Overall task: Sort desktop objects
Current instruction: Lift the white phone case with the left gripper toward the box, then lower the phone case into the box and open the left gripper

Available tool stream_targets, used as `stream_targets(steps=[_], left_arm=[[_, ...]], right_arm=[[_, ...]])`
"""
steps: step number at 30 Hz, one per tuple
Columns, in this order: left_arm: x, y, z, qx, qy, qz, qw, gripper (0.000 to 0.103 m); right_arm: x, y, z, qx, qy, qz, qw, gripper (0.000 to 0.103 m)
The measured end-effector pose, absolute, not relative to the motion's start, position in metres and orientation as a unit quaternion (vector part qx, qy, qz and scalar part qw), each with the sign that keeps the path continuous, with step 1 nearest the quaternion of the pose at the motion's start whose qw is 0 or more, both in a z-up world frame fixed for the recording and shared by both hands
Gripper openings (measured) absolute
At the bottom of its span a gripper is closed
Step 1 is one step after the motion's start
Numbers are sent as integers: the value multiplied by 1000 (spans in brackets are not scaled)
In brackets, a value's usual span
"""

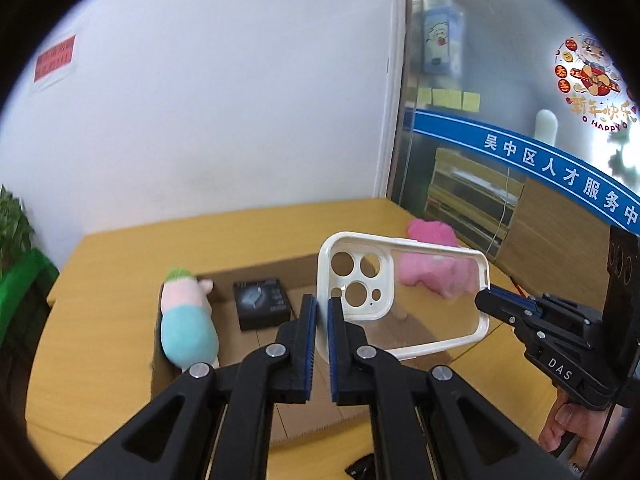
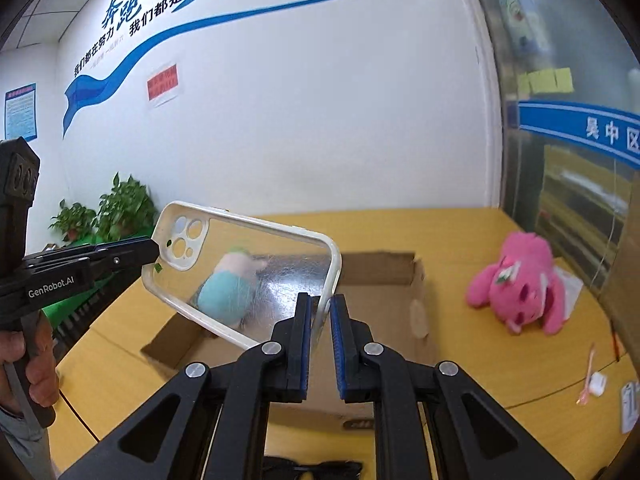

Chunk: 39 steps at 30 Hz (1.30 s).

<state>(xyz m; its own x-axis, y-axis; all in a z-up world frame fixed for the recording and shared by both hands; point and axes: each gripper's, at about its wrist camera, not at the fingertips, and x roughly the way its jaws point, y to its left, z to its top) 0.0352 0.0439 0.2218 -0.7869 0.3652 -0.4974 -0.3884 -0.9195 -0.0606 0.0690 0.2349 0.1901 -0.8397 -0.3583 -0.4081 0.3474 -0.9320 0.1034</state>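
A clear phone case (image 1: pixel 416 300) with a white rim is held in the air over an open cardboard box (image 1: pixel 168 364). My left gripper (image 1: pixel 322 308) is shut on the case's camera end. My right gripper (image 2: pixel 321 308) is shut on its other end (image 2: pixel 324 280); it also shows in the left wrist view (image 1: pixel 486 294). The left gripper shows in the right wrist view (image 2: pixel 154 252). In the box lie a pink-and-teal plush toy (image 1: pixel 186 316) and a small black box (image 1: pixel 262 302). A pink plush toy (image 2: pixel 520 280) lies on the table to the right of the box.
The wooden table (image 2: pixel 460 228) stands in a corner, white wall behind, glass partition on the right. A small white item and a pink strip (image 2: pixel 592 380) lie at the table's right edge. Potted plants (image 2: pixel 108 212) stand at far left.
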Motion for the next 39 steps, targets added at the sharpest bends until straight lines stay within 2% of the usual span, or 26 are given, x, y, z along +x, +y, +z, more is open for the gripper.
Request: stream_targets(steps=[6, 12, 15, 21, 27, 32, 36, 38, 39], left_arm=[[24, 16, 243, -244, 16, 955, 165, 5], [-2, -44, 234, -276, -3, 957, 89, 5], [-20, -68, 208, -315, -9, 947, 63, 5], [-60, -77, 114, -426, -8, 903, 47, 5], [-78, -62, 27, -532, 49, 845, 20, 5], [-76, -50, 8, -561, 83, 823, 6, 5], [-78, -41, 3, -578, 117, 808, -5, 6], [-77, -37, 3, -580, 129, 805, -8, 6], [-76, -36, 4, -581, 127, 804, -7, 7]], right_arm=[[36, 196, 216, 208, 9, -953, 218, 10], [-6, 113, 194, 243, 37, -928, 279, 10], [-27, 83, 162, 282, 33, -912, 297, 10], [-65, 59, 68, 392, 22, -872, 291, 10], [-92, 60, -15, 502, 26, -818, 279, 11], [-98, 45, -36, 547, 57, -789, 272, 13], [-107, 43, -43, 563, 37, -780, 272, 13], [-108, 44, -41, 566, 32, -777, 275, 18], [-107, 45, -41, 565, 26, -776, 278, 26]])
